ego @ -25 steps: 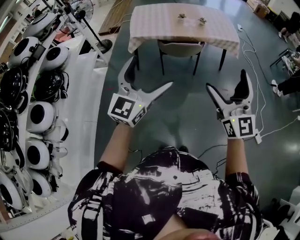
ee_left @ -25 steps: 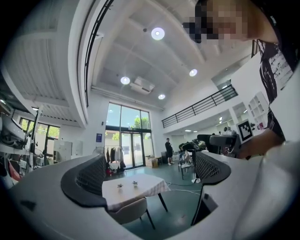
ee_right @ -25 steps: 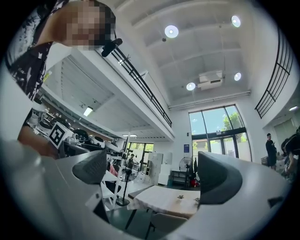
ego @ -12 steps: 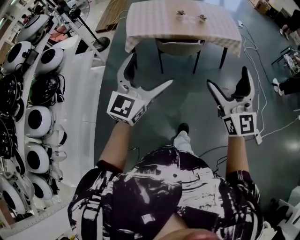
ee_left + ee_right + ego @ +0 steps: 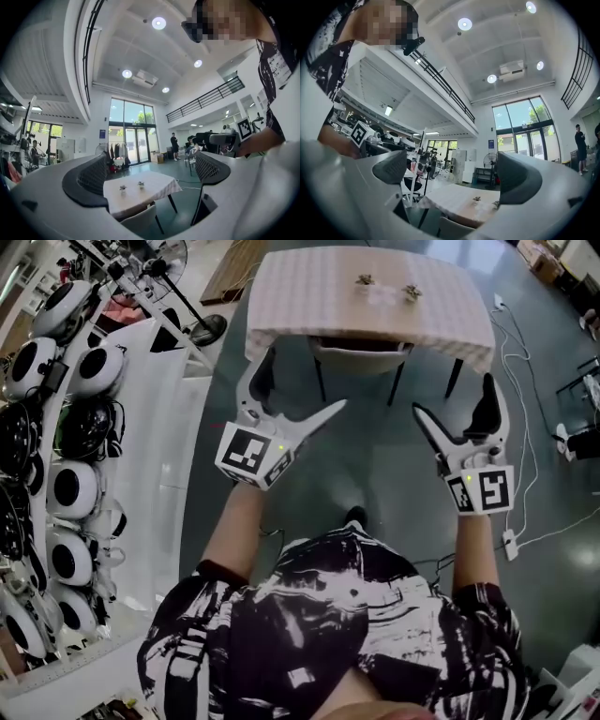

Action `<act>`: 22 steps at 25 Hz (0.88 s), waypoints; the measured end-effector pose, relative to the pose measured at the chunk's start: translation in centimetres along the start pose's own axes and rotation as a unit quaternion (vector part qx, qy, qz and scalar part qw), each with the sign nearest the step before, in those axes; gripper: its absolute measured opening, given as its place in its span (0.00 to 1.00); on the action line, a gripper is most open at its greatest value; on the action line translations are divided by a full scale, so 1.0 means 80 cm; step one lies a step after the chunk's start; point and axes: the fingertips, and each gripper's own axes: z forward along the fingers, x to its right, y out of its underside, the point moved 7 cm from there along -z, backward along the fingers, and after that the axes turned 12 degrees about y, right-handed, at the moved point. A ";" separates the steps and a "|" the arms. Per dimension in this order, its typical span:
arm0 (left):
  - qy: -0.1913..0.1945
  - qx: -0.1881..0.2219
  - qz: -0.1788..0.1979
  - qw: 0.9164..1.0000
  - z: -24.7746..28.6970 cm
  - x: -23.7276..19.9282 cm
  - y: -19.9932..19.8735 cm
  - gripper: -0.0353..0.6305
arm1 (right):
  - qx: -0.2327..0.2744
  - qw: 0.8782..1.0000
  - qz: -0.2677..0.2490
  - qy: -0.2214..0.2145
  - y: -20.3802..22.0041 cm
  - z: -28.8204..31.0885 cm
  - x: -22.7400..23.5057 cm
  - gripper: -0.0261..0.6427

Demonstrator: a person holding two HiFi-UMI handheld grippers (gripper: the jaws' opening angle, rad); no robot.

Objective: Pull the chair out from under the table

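Observation:
A table (image 5: 309, 282) under a pale checked cloth stands ahead in the head view, two small ornaments (image 5: 386, 285) on top. A grey chair (image 5: 359, 354) is tucked beneath it, only the backrest and dark legs showing. My left gripper (image 5: 298, 390) is open and held in the air short of the table's near left corner. My right gripper (image 5: 455, 401) is open too, short of the near right corner. Neither touches anything. The left gripper view frames the table (image 5: 140, 187) and the chair back (image 5: 140, 224) between its fingers. The right gripper view catches the table (image 5: 454, 199) and chair top (image 5: 454, 230) low down.
A white rack of round white and black devices (image 5: 56, 427) lines the left side. A fan stand (image 5: 178, 296) stands left of the table. Cables and a power strip (image 5: 511, 545) lie on the dark floor at right. A person (image 5: 173, 146) stands far off near glass doors.
The table and chair have drawn slightly nearer and lower in the head view as I step forward. Both grippers stay open and at the same height.

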 end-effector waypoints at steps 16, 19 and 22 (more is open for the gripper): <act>-0.002 -0.025 -0.006 1.000 0.123 -0.107 0.064 0.91 | -0.030 0.999 -0.008 -0.016 0.089 0.133 0.066 0.90; 0.004 -0.024 -0.009 1.000 0.137 -0.147 0.080 0.91 | -0.036 0.999 -0.019 -0.015 0.104 0.171 0.062 0.90; 0.012 -0.026 -0.014 1.000 0.160 -0.192 0.095 0.91 | -0.047 0.998 -0.025 -0.015 0.123 0.216 0.061 0.90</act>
